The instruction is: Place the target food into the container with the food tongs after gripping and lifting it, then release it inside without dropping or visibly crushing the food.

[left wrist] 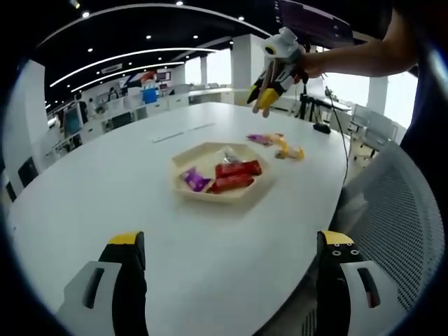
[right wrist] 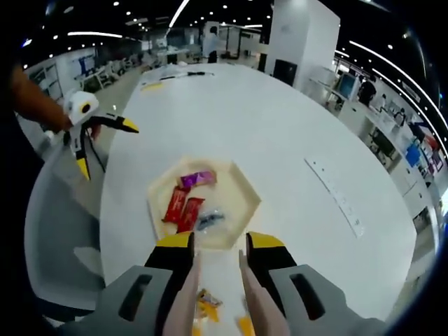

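A beige hexagonal tray [left wrist: 210, 197] [right wrist: 246, 183] on the white table [left wrist: 126, 189] holds red packets [left wrist: 234, 176] [right wrist: 180, 207], a purple packet [left wrist: 194, 180] [right wrist: 197, 179] and a clear one [right wrist: 208, 220]. Loose yellow and pink snacks [left wrist: 281, 144] [right wrist: 207, 304] lie beside the tray. My right gripper [right wrist: 219, 246] [left wrist: 269, 92] is shut on beige food tongs [right wrist: 183, 294]. The tong arms stand apart with nothing between them, above the loose snacks and near the tray's rim. My left gripper [left wrist: 231, 241] [right wrist: 106, 145] is open and bare, off the table's edge across from the right one.
A grey mesh chair [left wrist: 399, 210] [right wrist: 52, 210] stands at the table edge near my left gripper. A long white strip [left wrist: 182, 133] [right wrist: 337, 197] lies on the table beyond the tray. A small black object with a cable [left wrist: 322, 128] sits at the table's edge. Office desks fill the background.
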